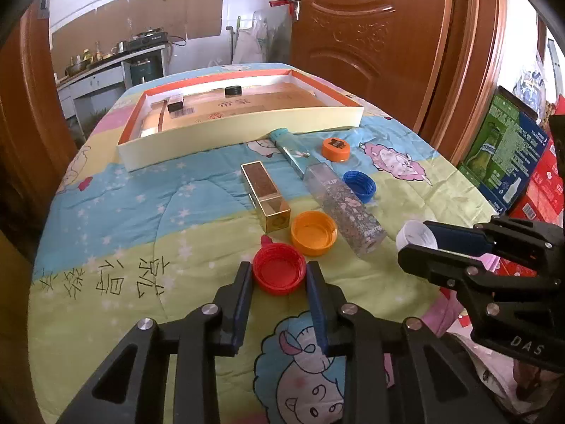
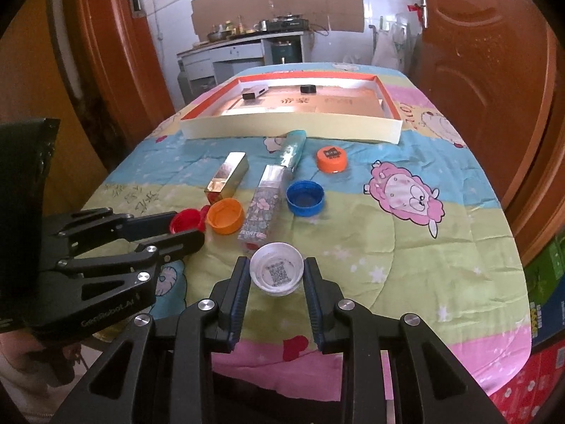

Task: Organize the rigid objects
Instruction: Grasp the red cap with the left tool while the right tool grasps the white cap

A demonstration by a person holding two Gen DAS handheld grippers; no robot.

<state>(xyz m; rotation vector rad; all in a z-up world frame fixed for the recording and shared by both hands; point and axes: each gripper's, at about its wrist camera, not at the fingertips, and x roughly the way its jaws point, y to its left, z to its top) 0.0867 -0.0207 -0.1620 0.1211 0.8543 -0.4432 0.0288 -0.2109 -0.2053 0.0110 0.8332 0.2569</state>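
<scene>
Sorting under way: two caps gripped, most items outside the tray.
Nearest, left claw (image 1: 279, 275) grips red cap (image 1: 279, 272); right claw (image 2: 275, 275) grips white cap (image 2: 276, 272). Short of the tray (image 1: 219, 148): caps, lipstick boxes. Inside it: two black pieces.

Daylight scene, bright overall, slightly bluish cast. Strongest light at top — overexposed patch on white tiled back wall (image 1: 148, 17), blown-out glare at upper right by glossy brown wooden door (image 1: 370, 35). Shadows on patterned cartoon-print quilt (image 2: 353, 233) soft and short. Heavy fisheye bending — straight edges of shallow cream cardboard tray with orange rim (image 1: 226, 130) curve; corners vignette to black. Centre sharp, periphery smeared.
</scene>
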